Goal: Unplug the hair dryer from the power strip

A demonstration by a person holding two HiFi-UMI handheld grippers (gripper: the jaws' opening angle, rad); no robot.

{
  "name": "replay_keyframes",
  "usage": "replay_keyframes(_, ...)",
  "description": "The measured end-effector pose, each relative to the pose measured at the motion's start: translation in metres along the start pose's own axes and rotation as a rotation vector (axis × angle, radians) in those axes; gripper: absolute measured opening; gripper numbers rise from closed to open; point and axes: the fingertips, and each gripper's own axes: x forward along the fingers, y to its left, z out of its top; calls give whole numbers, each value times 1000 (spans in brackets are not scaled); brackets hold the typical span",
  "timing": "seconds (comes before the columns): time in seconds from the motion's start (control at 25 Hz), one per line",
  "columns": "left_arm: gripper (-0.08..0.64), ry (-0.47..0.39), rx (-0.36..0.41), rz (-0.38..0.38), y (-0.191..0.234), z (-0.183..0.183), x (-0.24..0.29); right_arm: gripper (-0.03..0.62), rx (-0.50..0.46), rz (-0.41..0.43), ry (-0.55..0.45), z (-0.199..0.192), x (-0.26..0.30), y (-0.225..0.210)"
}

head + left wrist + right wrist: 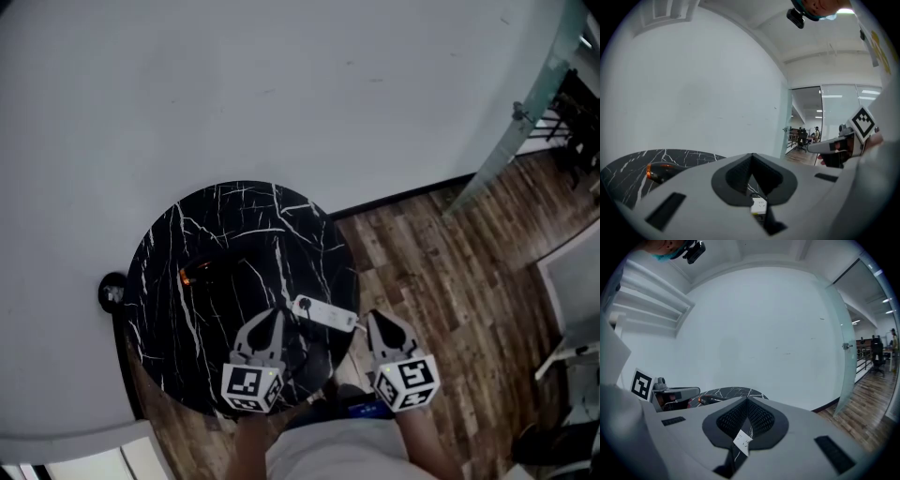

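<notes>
Plain white wall (281, 94) is seen behind a round black marble-look table (178, 309) with white veins. Left gripper (275, 316) and right gripper (374, 319) are held over the near table edge, jaws of both closed together, nothing clamped. Black hair dryer (211, 272) with orange accent is laid left of table centre. Small white rectangular power strip (325, 314) is located between the two gripper tips; contact cannot be determined.
</notes>
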Motion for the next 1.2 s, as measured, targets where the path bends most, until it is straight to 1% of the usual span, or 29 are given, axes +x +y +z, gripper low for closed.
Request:
replay_keyframes(0.12, 0, -8, -53, -49, -1, 2, 2, -2, -2, 0, 0, -1, 2, 2)
replay_keyframes(0.16, 0, -13, -61, -58, -1, 4, 3, -2, -2, 0, -1, 0, 3, 2)
replay_keyframes(0.36, 0, -10, -13, -43, 8, 8, 8, -2, -3, 0, -12, 5, 11, 2)
replay_keyframes(0.64, 0, -17, -27, -45, 17, 10, 17, -2, -16, 10, -23, 13, 22, 1)
replay_keyframes(0.96, 0, -5, -6, -41, 26, 12, 28, -2, -20, 18, -25, 14, 34, 1)
replay_keyframes(1.12, 0, 14, -6, -42, 27, 4, 35, -2, -1, 49, -29, 9, 41, 0)
replay_keyframes(1.2, 0, 22, -11, -39, 30, -2, 37, -2, -8, 53, -23, 7, 44, 0)
